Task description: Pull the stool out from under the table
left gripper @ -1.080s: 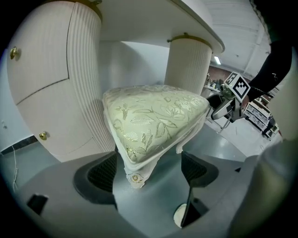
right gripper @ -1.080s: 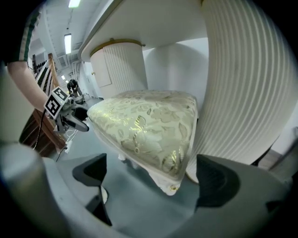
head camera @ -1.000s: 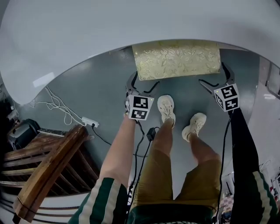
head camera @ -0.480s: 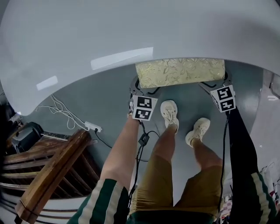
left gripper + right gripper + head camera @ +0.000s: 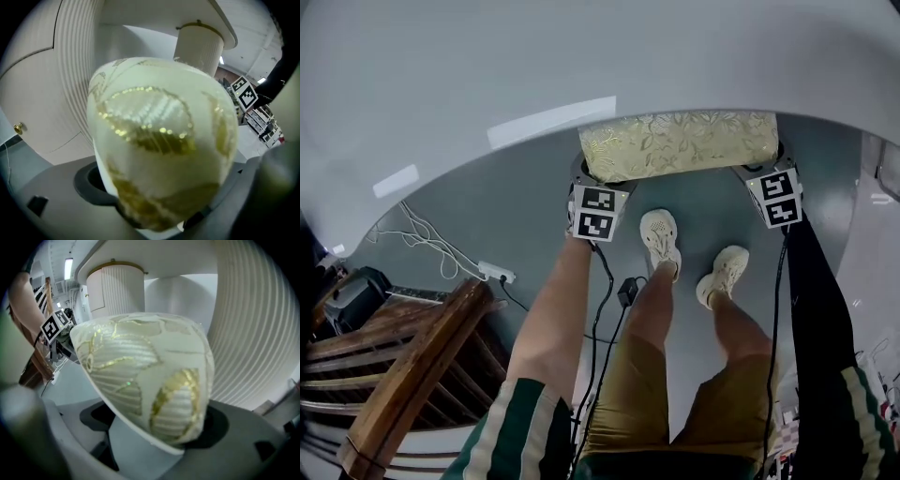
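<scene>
The stool [image 5: 680, 142] has a cream and gold patterned cushion and sits partly under the white table's top [image 5: 534, 66]. My left gripper [image 5: 586, 178] is at the cushion's left front corner and my right gripper [image 5: 761, 171] is at its right front corner. In the left gripper view the cushion corner [image 5: 159, 140] fills the space between the wide-apart jaws of the left gripper [image 5: 150, 192]. In the right gripper view the other corner [image 5: 140, 371] lies between the spread jaws of the right gripper [image 5: 157, 427]. The stool's legs are hidden.
Ribbed white table pedestals [image 5: 70, 84] [image 5: 253, 333] stand close on either side of the stool. The person's feet [image 5: 658, 239] are just in front of it. A power strip with cables [image 5: 492, 272] and dark wooden furniture [image 5: 403, 375] lie to the left.
Both grippers have moved forward onto the cushion's front corners, which now fill both gripper views. The stool looks unmoved.
</scene>
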